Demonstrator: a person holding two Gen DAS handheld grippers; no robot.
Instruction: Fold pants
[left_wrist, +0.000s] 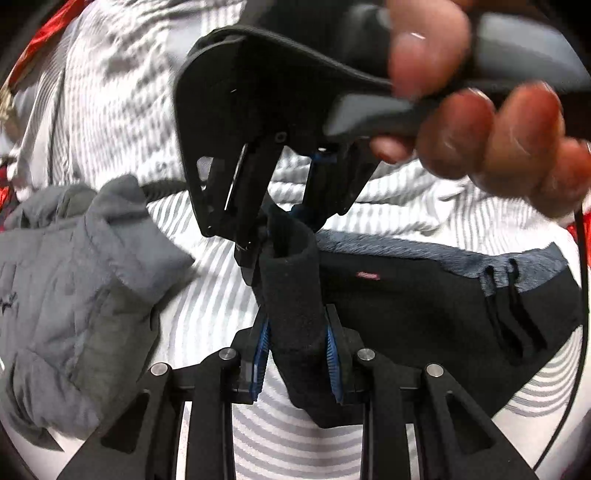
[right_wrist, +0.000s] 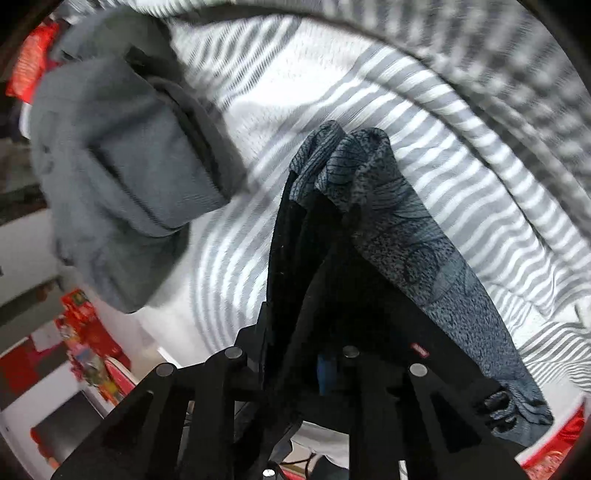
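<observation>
Black pants (left_wrist: 291, 295) pinched in your left gripper (left_wrist: 297, 350) mid-frame; right gripper (left_wrist: 275, 236) clamped on same fabric above. Grey garment (left_wrist: 74, 295) left.

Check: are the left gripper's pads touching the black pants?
Touching. In the left wrist view, the left gripper has both blue pads pressed against a bunched roll of the black pants.
</observation>
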